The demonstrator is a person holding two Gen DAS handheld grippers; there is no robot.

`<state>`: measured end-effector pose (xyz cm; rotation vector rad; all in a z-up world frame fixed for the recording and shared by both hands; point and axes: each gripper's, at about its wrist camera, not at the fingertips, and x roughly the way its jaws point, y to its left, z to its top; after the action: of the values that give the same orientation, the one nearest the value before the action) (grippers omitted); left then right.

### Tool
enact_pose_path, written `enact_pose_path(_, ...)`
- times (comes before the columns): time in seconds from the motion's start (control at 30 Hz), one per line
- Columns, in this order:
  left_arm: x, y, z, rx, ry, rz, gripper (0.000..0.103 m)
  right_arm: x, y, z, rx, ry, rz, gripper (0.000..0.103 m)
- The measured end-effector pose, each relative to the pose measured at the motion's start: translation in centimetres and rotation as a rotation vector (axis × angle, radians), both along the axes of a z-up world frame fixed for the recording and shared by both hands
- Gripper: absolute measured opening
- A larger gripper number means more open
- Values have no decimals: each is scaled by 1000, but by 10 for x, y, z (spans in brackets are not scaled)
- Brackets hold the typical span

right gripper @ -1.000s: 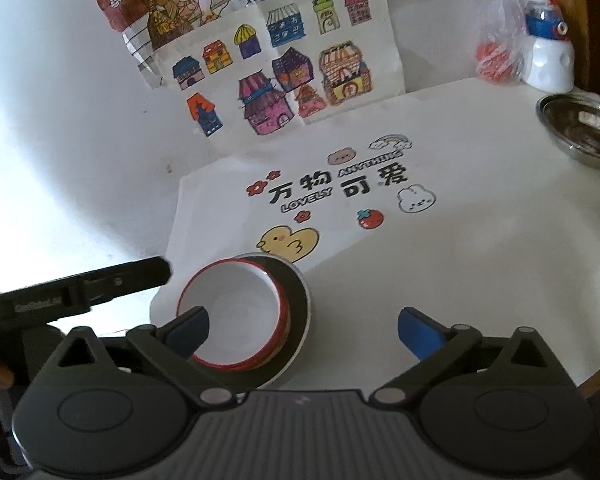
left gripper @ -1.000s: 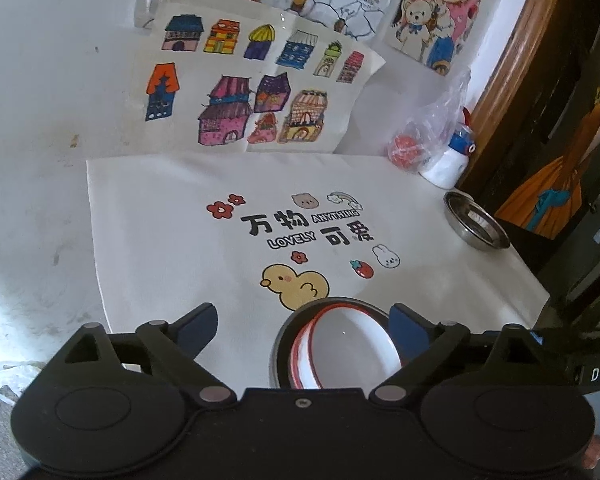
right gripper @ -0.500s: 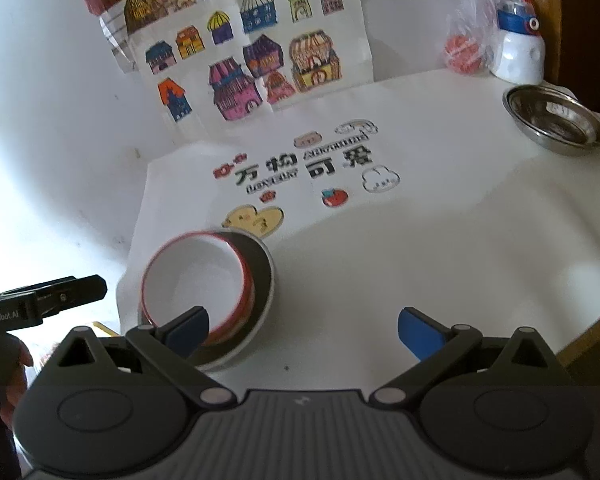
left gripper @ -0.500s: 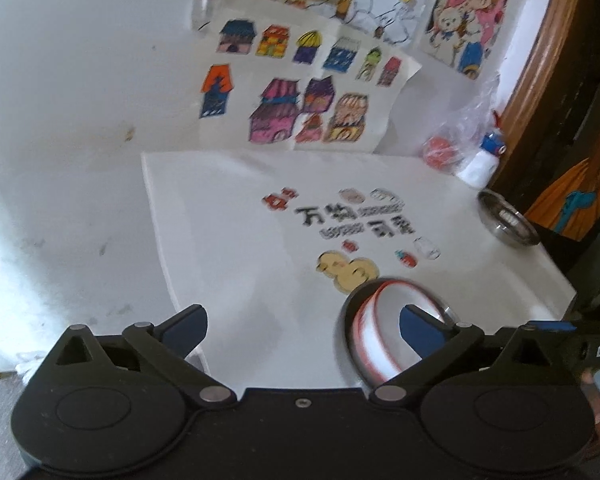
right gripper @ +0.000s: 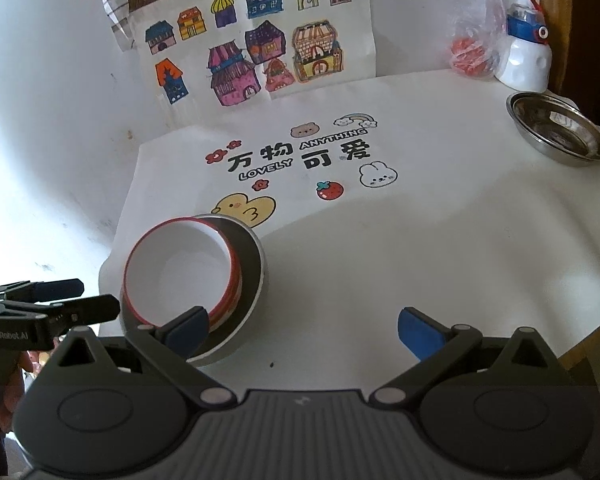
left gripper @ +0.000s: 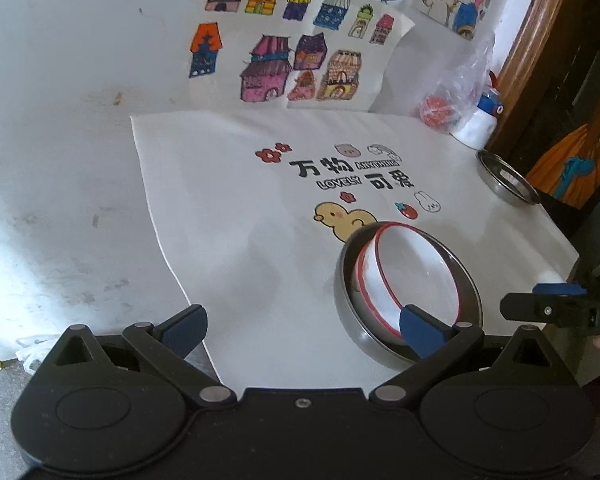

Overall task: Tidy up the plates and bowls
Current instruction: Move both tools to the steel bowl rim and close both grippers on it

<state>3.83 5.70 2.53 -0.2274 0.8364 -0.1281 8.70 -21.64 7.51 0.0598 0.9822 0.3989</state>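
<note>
A white bowl with a red rim (left gripper: 416, 276) (right gripper: 176, 272) sits nested in a steel bowl (left gripper: 348, 304) (right gripper: 256, 264) on a printed white cloth (left gripper: 220, 200). A second steel dish (left gripper: 508, 180) (right gripper: 560, 132) rests near the table's far right edge. My left gripper (left gripper: 302, 330) is open and holds nothing; the stack lies just beyond its right finger. My right gripper (right gripper: 302, 332) is open too, and the stack lies behind its left finger. Each gripper shows in the other's view: left gripper (right gripper: 100, 296), right gripper (left gripper: 540, 300).
Coloured house drawings (left gripper: 292, 60) lean on the white wall behind the cloth. A plastic bag with something red (right gripper: 472, 52) and a white bottle with a blue cap (right gripper: 524, 56) stand at the back right. A wooden frame (left gripper: 540, 40) borders the right side.
The left gripper has drawn back to the left of the stack, which sat between its fingers a second ago. The right gripper's view has shifted only slightly.
</note>
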Motion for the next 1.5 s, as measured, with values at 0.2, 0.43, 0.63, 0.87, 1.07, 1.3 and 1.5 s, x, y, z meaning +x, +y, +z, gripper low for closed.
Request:
enact_pose_path(0.2, 6, -2, -9, 12, 37, -5, 102, 6, 5, -5, -8, 18, 13, 103)
enact_pose_path(0.43, 12, 0, -16, 2, 58, 1, 102, 16, 11, -9, -44, 33, 32, 103)
enact_pose_path(0.63, 14, -2, -17, 9, 63, 4, 102, 28, 16, -10, -121, 25, 70, 103)
enact_pose_path(0.87, 19, -5, -19, 20, 75, 3, 101, 40, 29, -17, -200, 14, 137, 103)
enact_pose_path(1.07, 23, -4, -21, 19, 80, 8, 97, 49, 33, -22, -224, 26, 168, 100)
enact_pose_path(1.3, 19, -6, -20, 14, 58, 37, 93, 61, 30, -21, -179, 65, 251, 90)
enact_pose_path(1.5, 10, -13, -18, 13, 28, 93, 85, 72, 27, -24, -119, 121, 276, 84)
